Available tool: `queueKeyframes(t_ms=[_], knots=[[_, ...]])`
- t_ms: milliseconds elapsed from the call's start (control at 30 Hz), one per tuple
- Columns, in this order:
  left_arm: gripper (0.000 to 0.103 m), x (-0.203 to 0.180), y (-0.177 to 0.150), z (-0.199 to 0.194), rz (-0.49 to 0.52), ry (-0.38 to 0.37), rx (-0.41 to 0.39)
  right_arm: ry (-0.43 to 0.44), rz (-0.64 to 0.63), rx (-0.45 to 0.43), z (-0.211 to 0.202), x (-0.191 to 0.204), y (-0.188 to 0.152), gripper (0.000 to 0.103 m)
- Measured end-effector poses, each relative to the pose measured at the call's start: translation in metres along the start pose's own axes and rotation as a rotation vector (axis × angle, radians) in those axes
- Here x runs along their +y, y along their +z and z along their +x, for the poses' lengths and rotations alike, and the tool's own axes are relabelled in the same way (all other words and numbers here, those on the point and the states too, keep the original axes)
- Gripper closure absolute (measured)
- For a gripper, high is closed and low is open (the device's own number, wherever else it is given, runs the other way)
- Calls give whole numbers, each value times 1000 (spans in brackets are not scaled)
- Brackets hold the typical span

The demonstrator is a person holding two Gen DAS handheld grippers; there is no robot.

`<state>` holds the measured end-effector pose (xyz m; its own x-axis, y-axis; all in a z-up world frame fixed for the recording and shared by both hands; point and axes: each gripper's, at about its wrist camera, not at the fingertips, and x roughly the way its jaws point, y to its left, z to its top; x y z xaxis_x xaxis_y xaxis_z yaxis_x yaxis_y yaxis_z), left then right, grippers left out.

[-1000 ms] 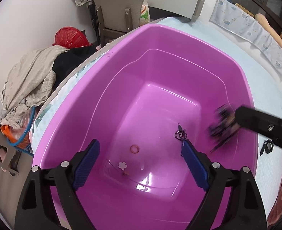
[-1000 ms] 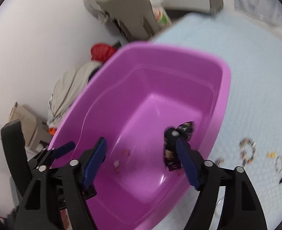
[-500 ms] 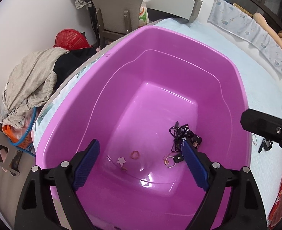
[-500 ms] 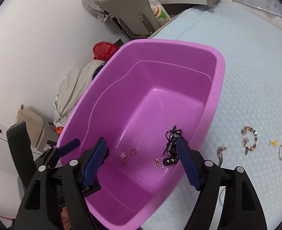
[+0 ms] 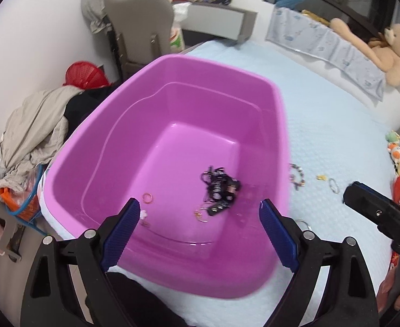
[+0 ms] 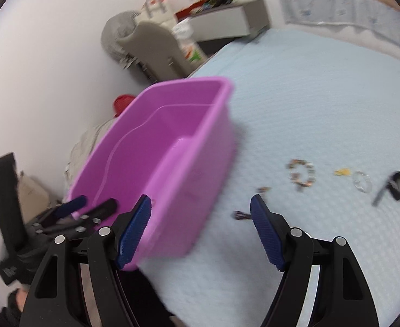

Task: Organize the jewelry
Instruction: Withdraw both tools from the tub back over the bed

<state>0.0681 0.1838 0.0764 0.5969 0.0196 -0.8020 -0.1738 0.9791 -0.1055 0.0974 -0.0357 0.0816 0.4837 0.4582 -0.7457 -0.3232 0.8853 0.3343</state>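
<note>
A glossy purple plastic tub [image 5: 189, 100] sits on the pale blue quilted bed [image 5: 322, 125], filling the middle of the left wrist view. On its floor lies a tangled black cord bundle with a small tag [image 5: 220, 186]; at about 7 o'clock from the bundle rests a thin gold ring [image 5: 201, 216], and at 9 o'clock, near the left wall, a small pink-orange ring [image 5: 147, 198]. A tiny white flower charm [image 5: 144, 214] shows just beside the left finger's tip.

The left gripper [image 5: 199, 224] hangs above the tub's near edge, its blue-padded fingers [image 5: 122, 230] spread wide with nothing between them. The right gripper [image 6: 201, 224] is over the bed just beside the tub's right wall, its fingers [image 6: 265, 231] likewise spread and empty.

On the bed to the right of the tub, at 3 o'clock from it, loose pieces lie in a row: a multicoloured beaded bracelet [image 6: 301, 175], a small yellow charm [image 6: 342, 172], a silver ring [image 6: 362, 182] and a black clip-like item [image 6: 396, 184]. A small dark piece [image 6: 240, 215] lies close to the right finger's tip; blur hides what it is.
</note>
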Motion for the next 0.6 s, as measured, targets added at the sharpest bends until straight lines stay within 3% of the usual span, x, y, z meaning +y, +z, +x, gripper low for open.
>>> queueKeyframes(t_ms=[300,600], knots=[[14,-70,-40,-26,124,-110,-56,-168,42,-112,-62,-66,-65,31],[14,-123,-85,-9,222,-171,-31,-228,82,-94,-59,-91,-124,31]])
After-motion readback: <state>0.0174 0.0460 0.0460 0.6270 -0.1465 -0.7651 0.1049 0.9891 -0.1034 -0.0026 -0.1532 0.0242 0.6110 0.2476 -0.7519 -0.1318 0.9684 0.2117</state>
